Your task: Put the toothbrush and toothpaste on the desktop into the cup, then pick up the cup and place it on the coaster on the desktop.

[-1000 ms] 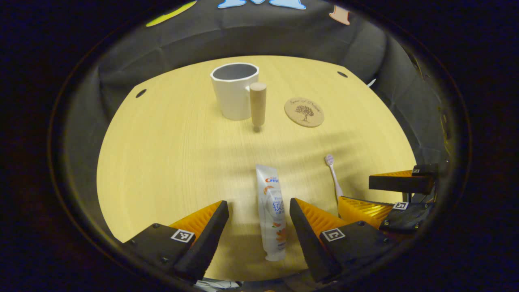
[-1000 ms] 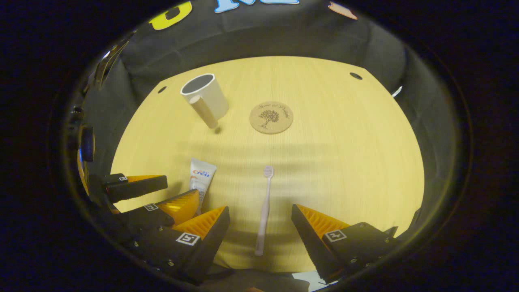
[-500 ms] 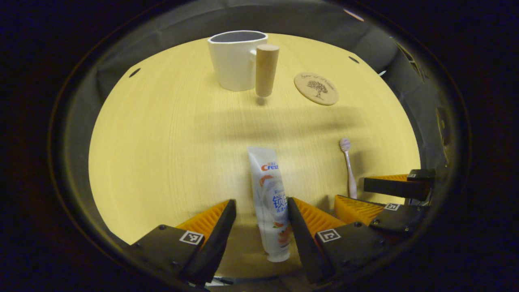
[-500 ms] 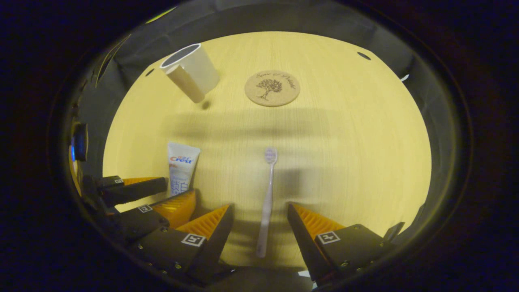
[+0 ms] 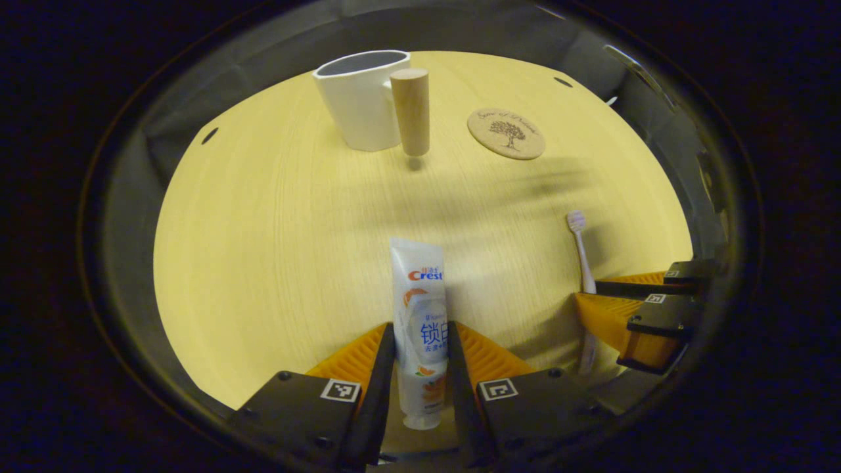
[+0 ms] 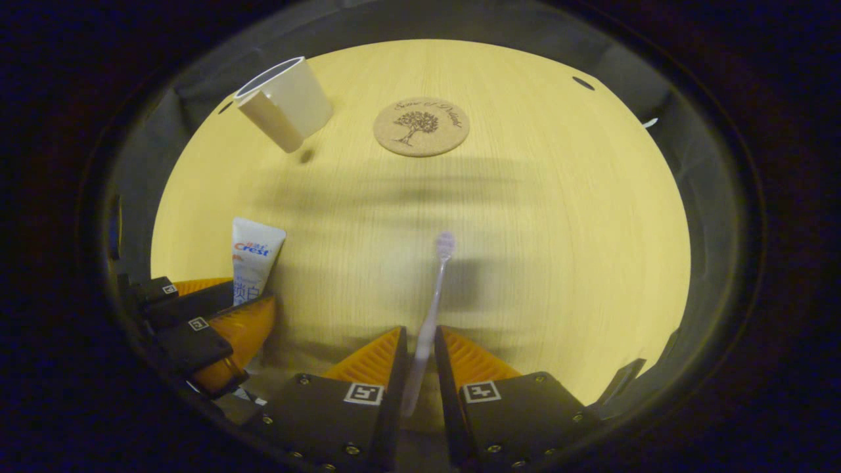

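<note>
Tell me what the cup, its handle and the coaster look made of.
Cup: smooth matte white, likely ceramic or plastic. Handle: bare pale wood by its tan, unglazed look. Coaster: probably cork, with a speckled tan face and a dark printed tree.

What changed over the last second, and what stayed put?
Both grippers closed: the left gripper now clamps the toothpaste, the right gripper the toothbrush. The cup and coaster stayed put on the table.
</note>
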